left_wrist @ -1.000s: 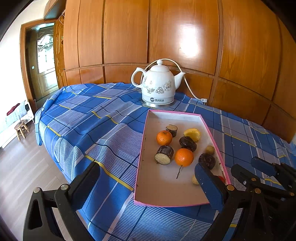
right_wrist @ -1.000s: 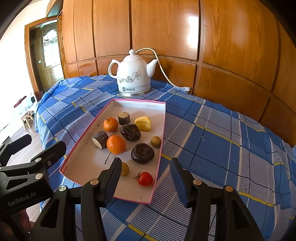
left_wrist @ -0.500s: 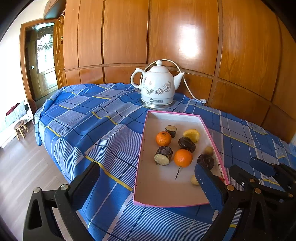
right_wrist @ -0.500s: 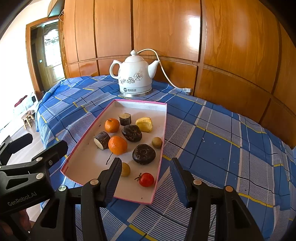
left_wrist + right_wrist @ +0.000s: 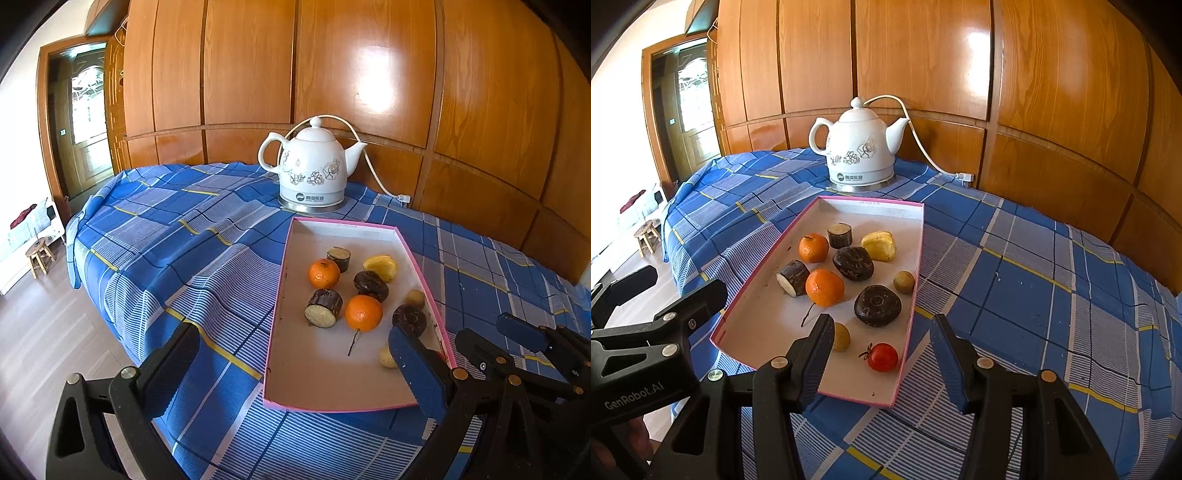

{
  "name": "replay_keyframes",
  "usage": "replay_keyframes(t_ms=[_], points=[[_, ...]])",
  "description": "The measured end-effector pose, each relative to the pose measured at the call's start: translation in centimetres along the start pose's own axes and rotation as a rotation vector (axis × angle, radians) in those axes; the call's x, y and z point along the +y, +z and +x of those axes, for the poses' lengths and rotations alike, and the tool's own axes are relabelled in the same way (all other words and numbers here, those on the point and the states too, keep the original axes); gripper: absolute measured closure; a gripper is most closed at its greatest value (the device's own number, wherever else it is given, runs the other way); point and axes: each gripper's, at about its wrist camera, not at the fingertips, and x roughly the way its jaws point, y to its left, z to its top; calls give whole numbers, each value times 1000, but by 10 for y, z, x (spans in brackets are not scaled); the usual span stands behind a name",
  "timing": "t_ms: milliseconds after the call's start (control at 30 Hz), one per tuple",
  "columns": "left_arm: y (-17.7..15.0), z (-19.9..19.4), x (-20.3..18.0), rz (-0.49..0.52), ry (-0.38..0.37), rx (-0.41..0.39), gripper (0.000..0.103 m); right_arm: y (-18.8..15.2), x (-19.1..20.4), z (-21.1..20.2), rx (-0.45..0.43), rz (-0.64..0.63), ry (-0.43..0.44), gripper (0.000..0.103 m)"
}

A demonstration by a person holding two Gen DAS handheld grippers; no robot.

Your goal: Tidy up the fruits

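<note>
A pink-rimmed white tray (image 5: 916, 243) (image 5: 284, 273) lies on the blue checked cloth. In it are two oranges (image 5: 824, 287) (image 5: 813, 247), two dark brown fruits (image 5: 877, 305) (image 5: 853, 263), a yellow fruit (image 5: 879, 245), two cut dark-skinned chunks (image 5: 793, 278) (image 5: 840, 235), small yellowish fruits (image 5: 904, 282) (image 5: 841, 336) and a red tomato (image 5: 882, 356). My right gripper (image 5: 881, 334) stands open over the tray's near end, nothing between its fingers. My left gripper (image 5: 291, 350) is open wide at the tray's near left corner, empty. The nearer orange (image 5: 363, 312) shows beyond it.
A white floral kettle (image 5: 860, 147) (image 5: 312, 168) with a cord stands behind the tray against the wooden panelled wall. The cloth-covered table drops off at the left to a wood floor with a small stool (image 5: 38, 254). Bare cloth stretches right of the tray.
</note>
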Motion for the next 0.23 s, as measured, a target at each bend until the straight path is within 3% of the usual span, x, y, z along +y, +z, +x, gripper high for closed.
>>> replay_keyframes(t_ms=[233], points=[[0,5,2,-2,2,9,0,2,-10,4,5,30,19,48]])
